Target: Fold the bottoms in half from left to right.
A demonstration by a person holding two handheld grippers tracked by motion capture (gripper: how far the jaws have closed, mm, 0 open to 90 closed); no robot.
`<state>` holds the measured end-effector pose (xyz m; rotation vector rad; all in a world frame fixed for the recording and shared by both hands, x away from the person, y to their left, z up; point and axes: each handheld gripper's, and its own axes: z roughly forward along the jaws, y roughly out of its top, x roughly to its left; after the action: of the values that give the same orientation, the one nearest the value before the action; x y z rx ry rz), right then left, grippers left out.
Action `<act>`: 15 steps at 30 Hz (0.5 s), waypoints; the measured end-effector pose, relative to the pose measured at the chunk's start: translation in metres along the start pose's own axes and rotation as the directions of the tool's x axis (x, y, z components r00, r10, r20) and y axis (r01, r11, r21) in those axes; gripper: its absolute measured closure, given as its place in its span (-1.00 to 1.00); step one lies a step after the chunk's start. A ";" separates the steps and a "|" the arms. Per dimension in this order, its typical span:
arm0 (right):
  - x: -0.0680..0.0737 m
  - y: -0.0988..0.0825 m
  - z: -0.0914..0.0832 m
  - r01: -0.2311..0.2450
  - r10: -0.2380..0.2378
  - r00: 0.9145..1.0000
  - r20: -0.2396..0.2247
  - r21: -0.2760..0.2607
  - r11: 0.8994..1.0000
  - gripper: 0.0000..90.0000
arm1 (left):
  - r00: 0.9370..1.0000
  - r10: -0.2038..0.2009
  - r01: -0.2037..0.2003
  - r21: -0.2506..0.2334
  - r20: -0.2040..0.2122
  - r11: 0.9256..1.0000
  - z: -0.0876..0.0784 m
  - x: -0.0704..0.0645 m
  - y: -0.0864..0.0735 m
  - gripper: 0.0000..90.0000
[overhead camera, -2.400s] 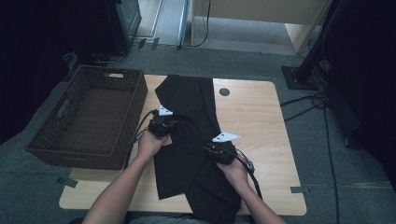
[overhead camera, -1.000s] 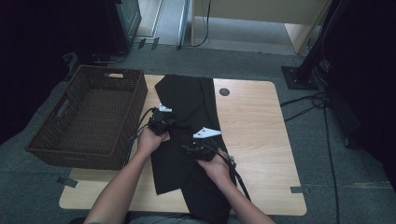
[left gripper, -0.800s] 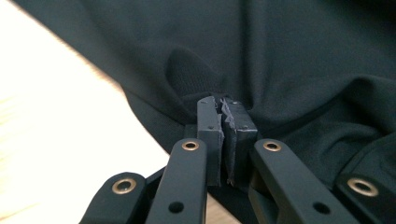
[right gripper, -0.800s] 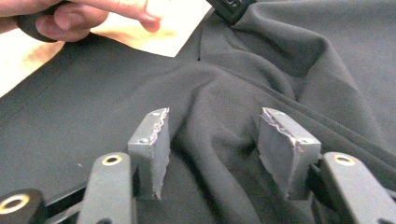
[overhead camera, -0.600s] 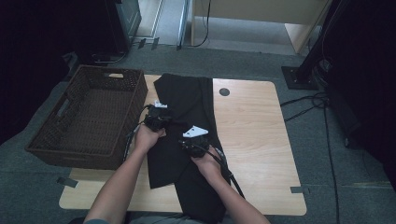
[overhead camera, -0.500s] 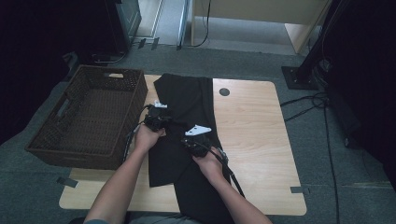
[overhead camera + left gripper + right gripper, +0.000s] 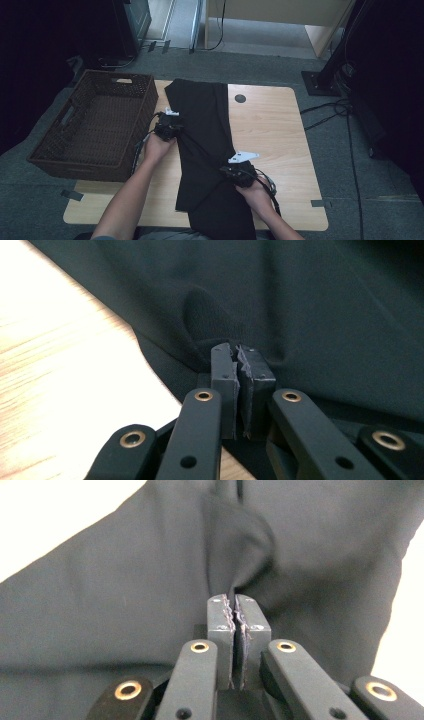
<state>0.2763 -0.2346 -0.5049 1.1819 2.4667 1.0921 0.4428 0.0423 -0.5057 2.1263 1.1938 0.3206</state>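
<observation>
Two grippers each pinch the same black garment, which lies lengthwise down the middle of the counter, from the upper centre of the high view to the bottom edge, where it hangs off toward the person. The left gripper sits at the cloth's left edge, at centre left of the frame, its fingers pressed together on a small raised fold of fabric. The right gripper is lower and to the right, near the garment's right edge; its fingers have just closed and now clamp a ridge of cloth, which rises into a pleat just beyond them.

By its look the fabric is light, thin and limp: it drapes, creases easily and will sag between the two holds instead of keeping any shape. It seems smooth, so a shallow pinch could slip out; a bite on a hem or doubled edge should hold better than one on a single layer. Holds well apart along the edges would keep it spread when lifted. A woven brown basket stands beside the cloth at the left of the frame.
</observation>
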 end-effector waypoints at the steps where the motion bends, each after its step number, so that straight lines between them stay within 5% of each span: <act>1: -0.001 -0.004 -0.002 0.005 -0.005 1.000 0.006 0.015 1.000 0.88 | 1.000 0.000 0.000 -0.001 -0.001 1.000 0.000 0.000 0.000 0.92; 4: -0.008 -0.012 -0.013 -0.014 0.013 0.999 0.035 0.023 1.000 0.70 | 1.000 -0.003 0.003 -0.007 -0.005 1.000 0.000 -0.001 -0.001 0.92; 9: -0.014 0.003 -0.030 -0.041 0.045 0.998 0.034 -0.111 0.993 0.62 | 1.000 -0.005 0.005 -0.004 -0.008 1.000 0.000 -0.001 -0.001 0.92; 12: -0.017 0.017 -0.025 -0.048 0.052 0.998 0.026 -0.140 0.989 0.60 | 1.000 -0.008 0.008 -0.003 -0.009 1.000 0.000 -0.002 0.000 0.92; 15: -0.020 0.037 -0.009 -0.057 0.062 0.998 0.029 -0.142 0.988 0.79 | 1.000 -0.006 0.006 -0.002 -0.012 1.000 0.000 -0.002 0.000 0.92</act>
<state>0.3068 -0.2393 -0.4755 1.2272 2.3001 1.2304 0.4416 0.0410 -0.5058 2.1209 1.2061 0.3318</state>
